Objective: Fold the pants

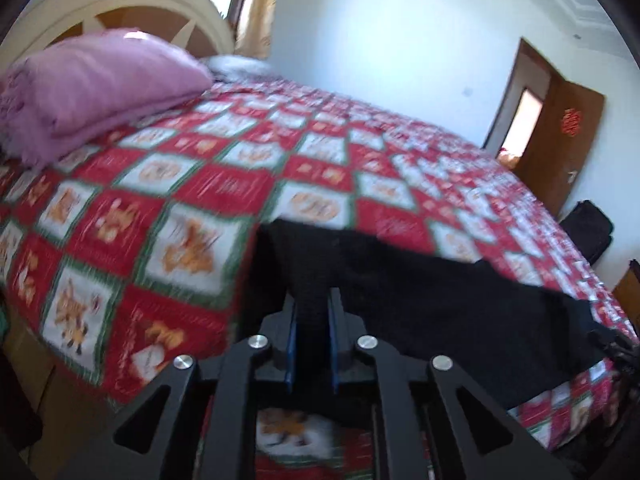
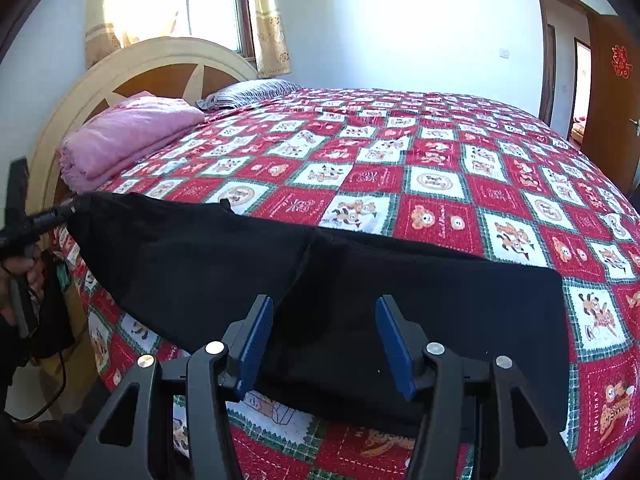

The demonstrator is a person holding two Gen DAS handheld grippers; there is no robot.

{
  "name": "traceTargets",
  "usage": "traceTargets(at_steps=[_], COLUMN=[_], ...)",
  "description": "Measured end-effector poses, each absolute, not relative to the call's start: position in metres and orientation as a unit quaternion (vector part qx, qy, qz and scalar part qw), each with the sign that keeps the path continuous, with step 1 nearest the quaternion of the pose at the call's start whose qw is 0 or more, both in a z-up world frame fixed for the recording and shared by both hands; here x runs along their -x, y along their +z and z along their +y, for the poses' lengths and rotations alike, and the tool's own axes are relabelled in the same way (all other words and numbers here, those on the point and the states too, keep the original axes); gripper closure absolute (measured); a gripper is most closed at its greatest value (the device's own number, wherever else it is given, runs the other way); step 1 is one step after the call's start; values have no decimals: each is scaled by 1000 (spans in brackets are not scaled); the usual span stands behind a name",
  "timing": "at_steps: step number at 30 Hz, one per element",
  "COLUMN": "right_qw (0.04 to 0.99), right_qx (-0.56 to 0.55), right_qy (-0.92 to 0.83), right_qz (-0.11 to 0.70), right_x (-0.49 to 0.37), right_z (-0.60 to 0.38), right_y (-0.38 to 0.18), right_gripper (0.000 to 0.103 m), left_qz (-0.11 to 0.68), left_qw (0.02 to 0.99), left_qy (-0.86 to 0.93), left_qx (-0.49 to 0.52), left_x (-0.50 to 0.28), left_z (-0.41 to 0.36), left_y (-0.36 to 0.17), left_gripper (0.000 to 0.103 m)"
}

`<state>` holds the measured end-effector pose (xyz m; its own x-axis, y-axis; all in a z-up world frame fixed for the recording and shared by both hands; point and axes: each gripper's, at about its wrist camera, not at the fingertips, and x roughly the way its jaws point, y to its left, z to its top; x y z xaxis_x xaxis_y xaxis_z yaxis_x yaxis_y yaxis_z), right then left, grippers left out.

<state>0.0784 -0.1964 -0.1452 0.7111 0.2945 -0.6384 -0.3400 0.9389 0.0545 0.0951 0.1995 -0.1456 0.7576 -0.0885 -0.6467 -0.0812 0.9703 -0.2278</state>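
Note:
Black pants [image 2: 360, 280] lie stretched across the near side of the bed with the red patchwork cover [image 2: 440, 152]. My left gripper [image 1: 313, 300] is shut on one end of the pants [image 1: 440, 300] and lifts it a little; it shows at the far left of the right wrist view [image 2: 68, 214]. My right gripper [image 2: 325, 304] is open, its blue pads either side of the pants' near edge, touching nothing that I can see.
A folded pink blanket [image 2: 128, 136] and a striped pillow [image 2: 252, 92] lie by the cream headboard [image 2: 160, 56]. A brown door [image 2: 612, 88] stands open at the right. A black bag [image 1: 588, 232] sits beyond the bed.

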Motion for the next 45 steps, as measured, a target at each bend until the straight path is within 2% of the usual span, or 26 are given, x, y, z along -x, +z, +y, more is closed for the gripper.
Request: traceTargets(at_steps=[3, 11, 13, 14, 15, 24, 28, 29, 30, 45], right_qw=[923, 921, 921, 921, 921, 915, 915, 915, 915, 920], right_qx=[39, 48, 52, 55, 56, 64, 70, 70, 69, 59], right_qy=[172, 176, 178, 179, 180, 186, 189, 189, 189, 182], right_qz=[343, 345, 343, 341, 340, 352, 349, 349, 350, 343], right_x=[-78, -74, -73, -72, -71, -72, -69, -69, -69, -71], right_z=[-194, -187, -185, -184, -183, -174, -170, -170, -170, -178], right_y=[-149, -153, -153, -153, -153, -164, -164, -164, -165, -159], right_gripper=[47, 47, 47, 47, 47, 47, 47, 47, 47, 47], left_qz=[368, 385, 386, 387, 384, 373, 371, 371, 369, 296], left_qw=[917, 906, 905, 906, 907, 915, 916, 915, 915, 938], left_qy=[1, 4, 13, 23, 28, 20, 8, 2, -5, -59], left_qx=[155, 176, 175, 171, 170, 153, 153, 157, 160, 170], left_x=[-90, -64, -65, -65, -65, -76, -76, -77, -76, -58], left_z=[217, 216, 216, 216, 216, 209, 210, 212, 213, 195], left_y=[-162, -174, -178, -179, -180, -182, -182, -183, -182, -121], left_gripper=[83, 83, 76, 66, 61, 61, 68, 76, 89, 91])
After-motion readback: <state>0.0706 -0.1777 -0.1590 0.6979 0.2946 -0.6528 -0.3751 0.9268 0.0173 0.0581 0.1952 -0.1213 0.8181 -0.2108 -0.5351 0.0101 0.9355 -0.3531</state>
